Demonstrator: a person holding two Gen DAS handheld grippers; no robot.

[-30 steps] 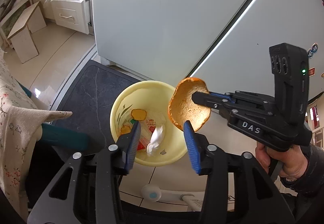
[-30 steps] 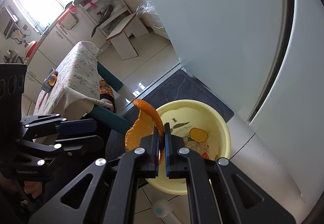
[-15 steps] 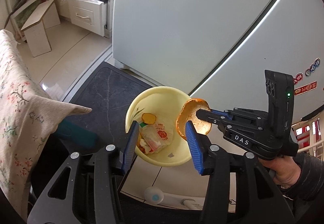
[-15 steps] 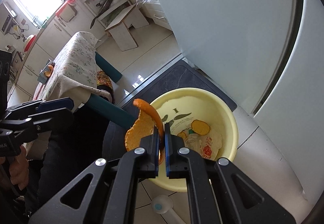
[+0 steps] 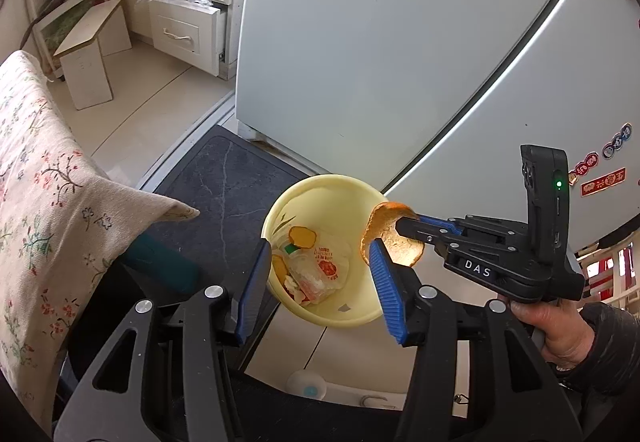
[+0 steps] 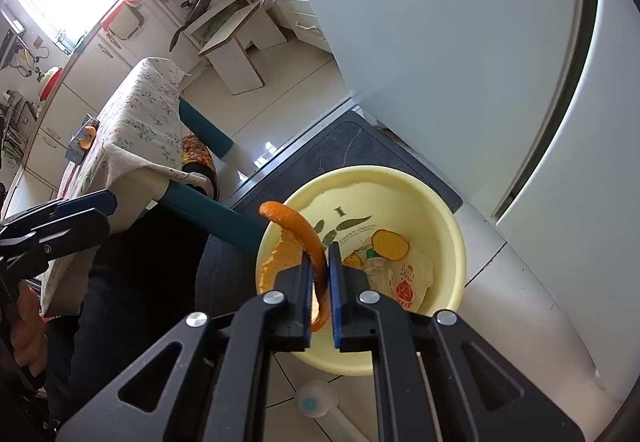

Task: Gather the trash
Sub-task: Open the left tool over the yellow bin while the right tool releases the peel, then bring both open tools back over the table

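A yellow basin (image 5: 362, 312) stands on the floor by the fridge and holds a wrapper (image 5: 326, 266), peel pieces and other trash. It also shows in the right wrist view (image 6: 454, 238). My right gripper (image 6: 320, 266) is shut on a large orange peel (image 6: 298, 230) and holds it above the basin's rim. The peel (image 5: 394, 238) and right gripper (image 5: 404, 224) also show in the left wrist view. My left gripper (image 5: 320, 282) is open and empty above the basin.
A white fridge (image 5: 400, 42) stands behind the basin. A dark mat (image 5: 228, 182) lies on the floor. A table with floral cloth (image 5: 36, 182) is at left, with another peel on it (image 6: 86, 136). A wooden stool (image 5: 88, 54) and drawers (image 5: 188, 18) stand beyond.
The left gripper has pulled back and up, away from the basin. The right gripper has stayed shut on the peel over the basin, with its jaws a little wider now.
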